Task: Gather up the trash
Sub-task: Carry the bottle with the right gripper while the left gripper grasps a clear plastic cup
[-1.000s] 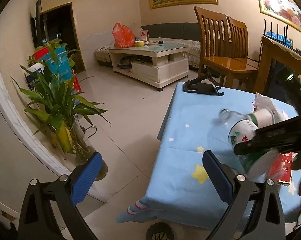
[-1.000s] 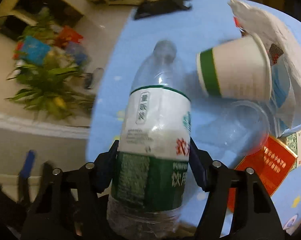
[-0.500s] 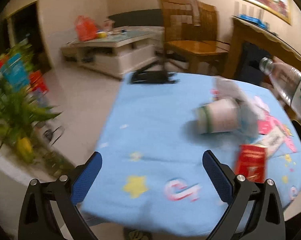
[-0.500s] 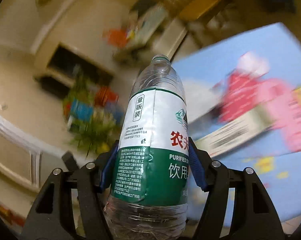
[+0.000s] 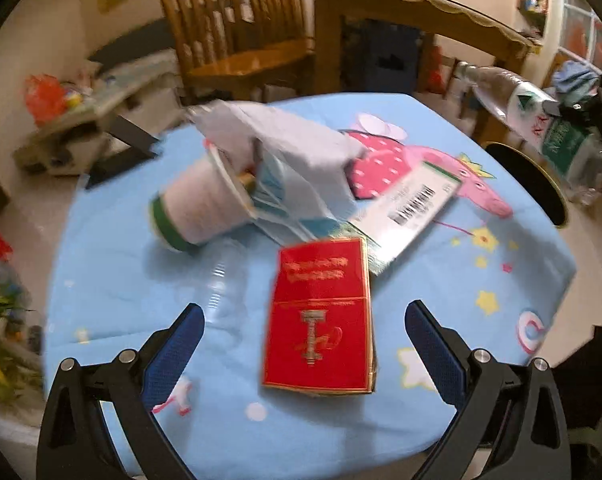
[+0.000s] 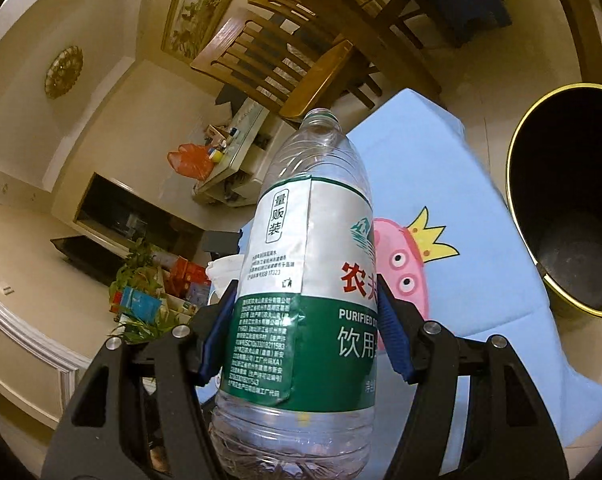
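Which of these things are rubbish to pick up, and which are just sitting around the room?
Rubbish job:
plastic bottle, held in the right gripper
black bin
paper cup
red box
barcode box
crumpled paper
left gripper, open over the table

Just around:
wooden chairs
coffee table
orange bag

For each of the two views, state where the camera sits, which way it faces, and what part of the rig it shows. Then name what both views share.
Left wrist: on the left gripper, facing down at the table, red box and paper cup; its open blue fingers show.
Right wrist: on the right gripper, facing the room; its fingers clamp the bottle.
Shared: bottle, bin, blue tablecloth.
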{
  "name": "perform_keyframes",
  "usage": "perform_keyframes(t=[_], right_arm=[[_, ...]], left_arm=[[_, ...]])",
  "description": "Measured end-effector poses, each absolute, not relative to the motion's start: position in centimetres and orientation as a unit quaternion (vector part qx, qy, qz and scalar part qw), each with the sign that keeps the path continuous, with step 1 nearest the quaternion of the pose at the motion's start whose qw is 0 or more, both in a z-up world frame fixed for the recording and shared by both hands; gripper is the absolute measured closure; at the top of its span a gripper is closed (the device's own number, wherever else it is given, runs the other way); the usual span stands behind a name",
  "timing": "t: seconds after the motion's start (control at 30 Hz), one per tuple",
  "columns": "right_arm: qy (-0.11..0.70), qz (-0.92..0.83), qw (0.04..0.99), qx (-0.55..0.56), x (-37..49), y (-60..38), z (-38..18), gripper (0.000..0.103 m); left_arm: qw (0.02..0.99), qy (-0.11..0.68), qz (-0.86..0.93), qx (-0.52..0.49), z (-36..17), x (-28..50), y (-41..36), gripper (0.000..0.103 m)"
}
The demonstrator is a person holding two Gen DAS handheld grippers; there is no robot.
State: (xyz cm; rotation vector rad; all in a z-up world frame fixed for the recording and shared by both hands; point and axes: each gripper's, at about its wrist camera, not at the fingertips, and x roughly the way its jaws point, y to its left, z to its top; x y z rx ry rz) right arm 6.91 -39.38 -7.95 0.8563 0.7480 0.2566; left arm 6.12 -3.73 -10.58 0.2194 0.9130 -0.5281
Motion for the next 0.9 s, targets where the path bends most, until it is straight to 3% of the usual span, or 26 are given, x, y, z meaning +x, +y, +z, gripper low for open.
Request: perform_keyframes(t=[0.2,0.27,0.37,0.5,0.53,0.63,0.9], right_arm=[[0.347,0.131,0.832,0.412,5.9,-41.8,-9.3,0.039],[0.337,0.129,0.837,0.411,5.4,-42.4,-9.1,0.039],[0.333,0.122,0.840,0.411,4.7,-42.5,-9.0,0.039],[0.334,0.105,0.844,0.406,4.7,-42.8,-9.1,0.039],[0.334,0.104,0.845,0.404,4.7,-42.8,-9.1,0.039],[0.337,0.105,0.847,0.398,4.7,-42.3,-9.0,0.039],[0.339,0.106,0.847,0.396,4.8,-41.8,-9.0,0.039]], left_arm=[[0.826,0.464,-0.315,0.058,-12.8,8.8,-3.0,0.010],[0.815,0.471,-0.335,0.046,-13.1,9.0,-2.9,0.029],[0.817,0.465,-0.336,0.055,-13.0,9.0,-3.3,0.047],[0.828,0.454,-0.323,0.066,-12.1,8.3,-3.4,0.057],[0.830,0.452,-0.321,0.061,-11.9,8.2,-3.2,0.055],[0.848,0.435,-0.298,0.059,-11.3,8.3,-2.1,0.023],[0.846,0.436,-0.306,0.018,-10.2,9.3,-1.4,0.018]])
